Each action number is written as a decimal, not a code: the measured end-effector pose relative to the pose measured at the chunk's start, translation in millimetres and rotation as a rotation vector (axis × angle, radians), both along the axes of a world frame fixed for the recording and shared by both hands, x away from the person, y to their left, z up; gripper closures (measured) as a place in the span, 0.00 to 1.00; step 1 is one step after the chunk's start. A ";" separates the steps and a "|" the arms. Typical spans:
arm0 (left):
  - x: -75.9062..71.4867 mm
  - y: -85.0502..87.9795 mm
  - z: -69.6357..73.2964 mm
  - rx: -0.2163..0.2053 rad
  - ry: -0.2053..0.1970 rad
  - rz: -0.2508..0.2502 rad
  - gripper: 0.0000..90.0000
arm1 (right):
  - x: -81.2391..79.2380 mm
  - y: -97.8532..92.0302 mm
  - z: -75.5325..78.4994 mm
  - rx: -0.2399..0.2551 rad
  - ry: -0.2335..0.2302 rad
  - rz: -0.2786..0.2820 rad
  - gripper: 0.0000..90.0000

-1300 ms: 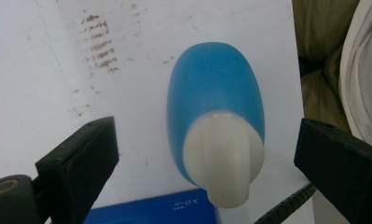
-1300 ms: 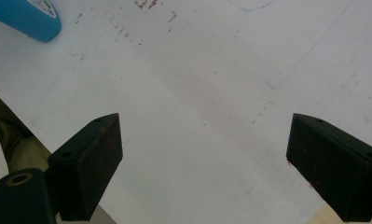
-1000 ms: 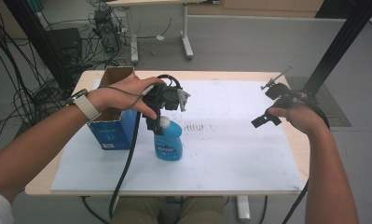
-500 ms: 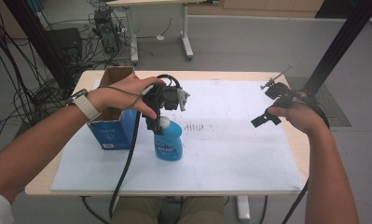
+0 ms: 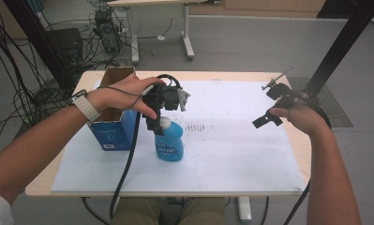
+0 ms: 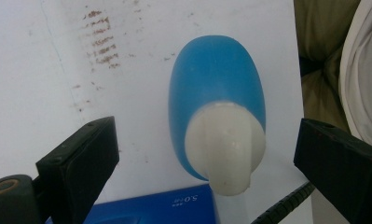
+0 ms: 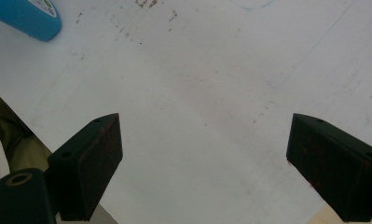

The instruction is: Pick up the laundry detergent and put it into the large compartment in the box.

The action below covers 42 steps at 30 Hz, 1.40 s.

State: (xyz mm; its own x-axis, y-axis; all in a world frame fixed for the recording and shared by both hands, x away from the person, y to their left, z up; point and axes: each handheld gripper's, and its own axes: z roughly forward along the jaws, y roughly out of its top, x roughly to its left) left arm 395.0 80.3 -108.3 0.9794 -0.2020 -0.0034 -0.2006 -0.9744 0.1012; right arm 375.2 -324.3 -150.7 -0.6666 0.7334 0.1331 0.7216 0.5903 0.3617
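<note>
Step in hand: approach to grasp the bottle [image 5: 169,143]. The bottle stands upright on the white sheet [image 5: 231,154] of the worktop [image 5: 213,75], just right of the blue box [image 5: 110,131] and near the sheet's front edge. Your left gripper [image 5: 155,125] hangs directly over the bottle's white cap [image 6: 224,147]. In the left gripper view its jaws stand wide apart, one on either side of the cap, and neither touches it. Nothing is held.

Your right gripper [image 5: 269,117] is well to the right of the bottle, above bare sheet, jaws apart and empty.

Next move, as judged: lower the left gripper until the pads bracket the cap or neck, then close. The cap sits nearer the right-hand jaw in the left gripper view, so centre before closing, or the first pad to land may tip the bottle.

Surroundings: the box is open at the top and stands close to the bottle on its left; your left hand [image 5: 123,96] is above it. The left gripper's cable [image 5: 128,164] trails down past the bottle's left side, between bottle and box, and could drag against either on a lift. Brown smudges [image 5: 198,127] mark the sheet just right of the bottle; they are no obstruction. To the right of the bottle the sheet is open.
</note>
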 end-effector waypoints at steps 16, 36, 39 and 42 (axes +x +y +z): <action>0.0 0.1 -0.2 0.000 -0.001 -0.002 0.08 | -1.0 -0.3 0.8 -0.001 -0.004 -0.003 0.12; 0.5 0.4 -1.5 -0.001 0.002 0.000 0.08 | -0.7 -0.3 1.0 -0.004 -0.004 -0.006 0.12; 1.0 1.0 -1.5 -0.001 0.000 0.001 0.08 | -0.9 -0.1 1.2 -0.004 -0.006 -0.006 0.12; 1.2 1.4 -1.9 -0.001 0.001 0.003 0.08 | -1.0 -0.5 1.3 -0.002 -0.007 -0.007 0.12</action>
